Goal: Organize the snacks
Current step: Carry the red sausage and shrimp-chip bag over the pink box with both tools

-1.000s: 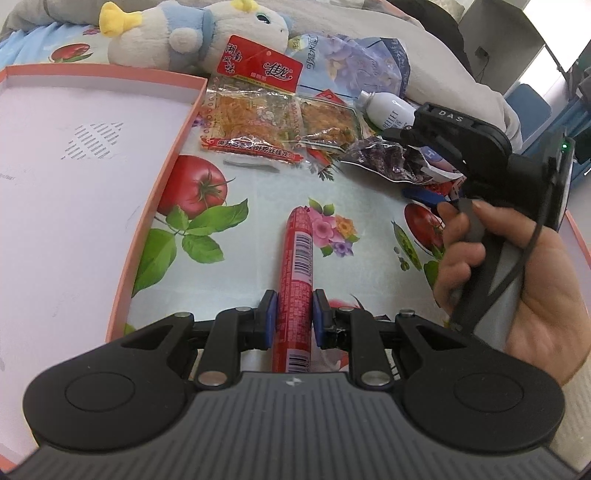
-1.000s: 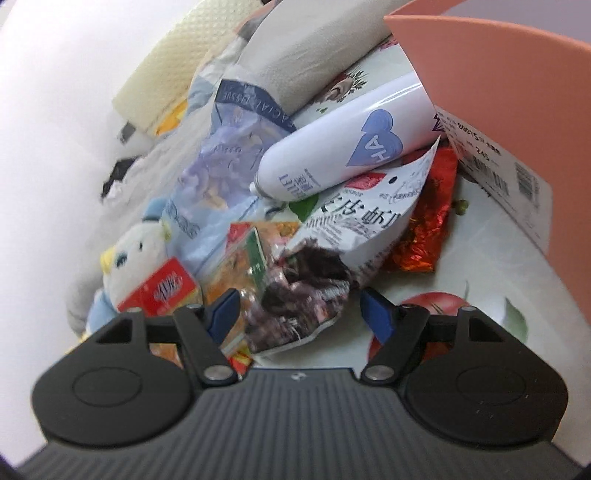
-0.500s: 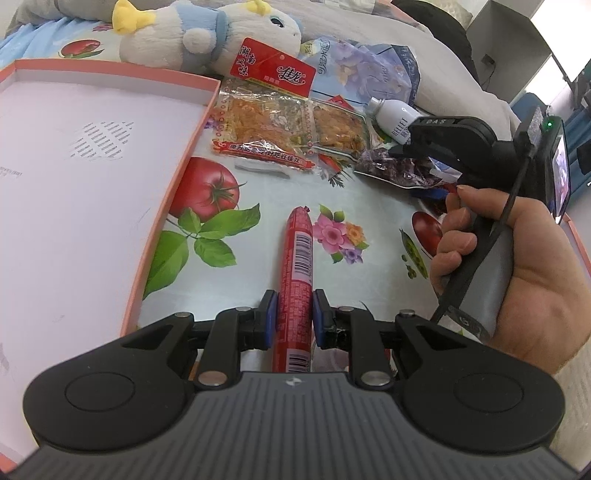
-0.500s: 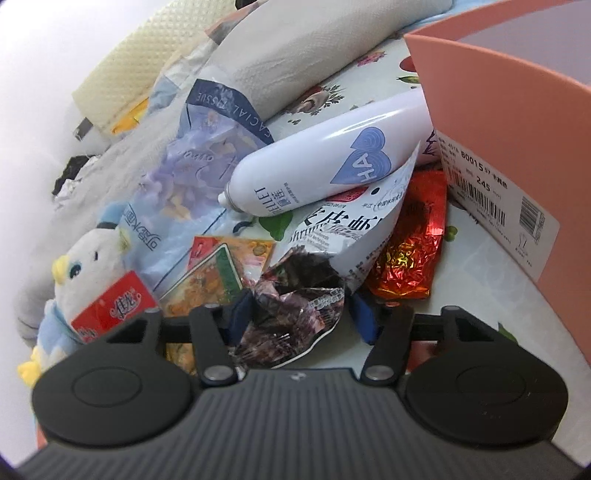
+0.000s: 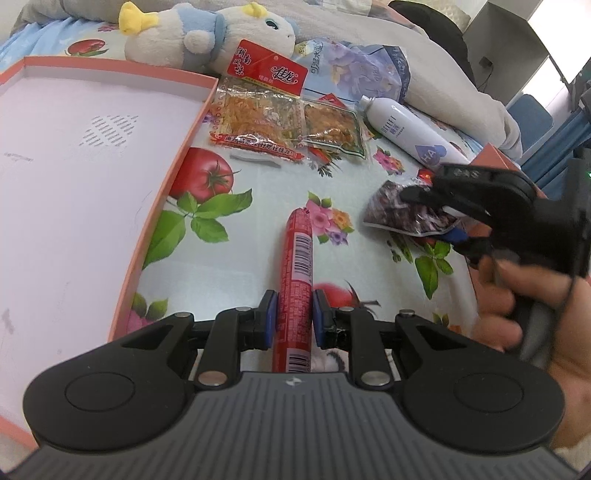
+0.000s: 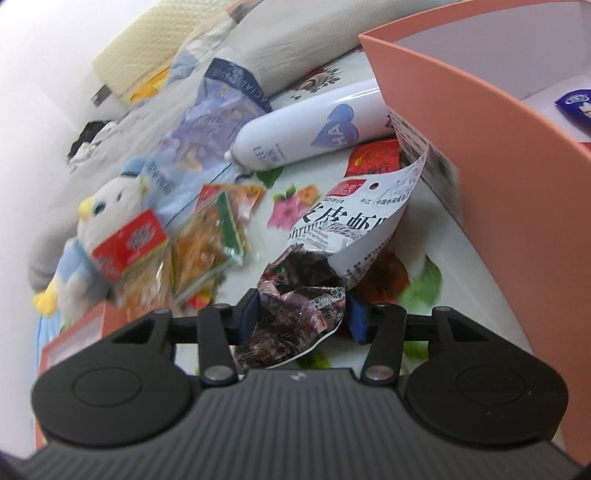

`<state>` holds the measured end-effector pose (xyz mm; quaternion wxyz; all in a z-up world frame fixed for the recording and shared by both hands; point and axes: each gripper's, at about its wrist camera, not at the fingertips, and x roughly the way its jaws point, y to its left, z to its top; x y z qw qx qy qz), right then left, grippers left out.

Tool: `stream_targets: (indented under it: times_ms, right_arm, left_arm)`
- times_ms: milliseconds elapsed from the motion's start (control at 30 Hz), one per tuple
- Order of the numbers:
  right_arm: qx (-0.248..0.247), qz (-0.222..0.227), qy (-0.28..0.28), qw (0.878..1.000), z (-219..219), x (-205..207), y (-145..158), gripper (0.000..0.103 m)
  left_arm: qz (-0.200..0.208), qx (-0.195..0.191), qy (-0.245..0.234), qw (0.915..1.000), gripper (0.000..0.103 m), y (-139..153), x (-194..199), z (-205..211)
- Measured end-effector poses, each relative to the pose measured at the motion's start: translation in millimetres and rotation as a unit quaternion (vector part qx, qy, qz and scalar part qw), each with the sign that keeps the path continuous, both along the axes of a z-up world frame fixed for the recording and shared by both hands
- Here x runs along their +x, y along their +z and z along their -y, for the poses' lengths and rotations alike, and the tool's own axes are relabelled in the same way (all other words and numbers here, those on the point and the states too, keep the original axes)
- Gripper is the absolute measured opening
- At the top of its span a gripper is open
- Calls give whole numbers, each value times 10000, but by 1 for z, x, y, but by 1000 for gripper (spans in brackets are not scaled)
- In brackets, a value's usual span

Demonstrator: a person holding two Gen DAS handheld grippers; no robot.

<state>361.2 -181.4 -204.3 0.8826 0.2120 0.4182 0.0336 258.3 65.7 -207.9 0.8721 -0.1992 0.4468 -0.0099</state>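
My left gripper (image 5: 293, 319) is shut on a red sausage stick (image 5: 297, 273) that points away over the flowered cloth. My right gripper (image 6: 301, 319) is shut on the crumpled dark end of a shrimp snack bag (image 6: 328, 258), whose white printed half bends up toward the pink box (image 6: 480, 122). From the left wrist view the same bag (image 5: 402, 210) hangs in the right gripper (image 5: 443, 218), lifted off the cloth, with a hand below it. Two orange snack packets (image 5: 258, 122) lie beyond the sausage.
A shallow pink-rimmed lid (image 5: 166, 177) fills the left. A white spray bottle (image 5: 406, 129), a red foil packet (image 6: 373, 158), a blue tissue pack (image 5: 354, 70) and a plush toy (image 5: 207, 33) lie at the back. Grey bedding rises behind them.
My right gripper closed on the shrimp bag, then lifted it and pulled it away from the bottle and the red foil packet. The left gripper kept still with the sausage.
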Motion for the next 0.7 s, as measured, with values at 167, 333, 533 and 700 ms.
stream_targets:
  times_ms: [167,333,533,700]
  right_arm:
    - [-148,100,385,9991,9,-38,17,52]
    - [-412,57,846,9955,19,-73,23,52]
    - [-756,-10,1452,9865,20,-114,23,52]
    - [-903,-24,1824,9791,23,-131,31,52]
  left_arm:
    - [10,106,-32,9999,23,6,-16,7]
    - [-64,96,-77,9999,23,0,-29,20]
    - [-111,196,-65,9997,23,-2,-44,39]
    - [-81,294,2,9995,23,8,-57,51]
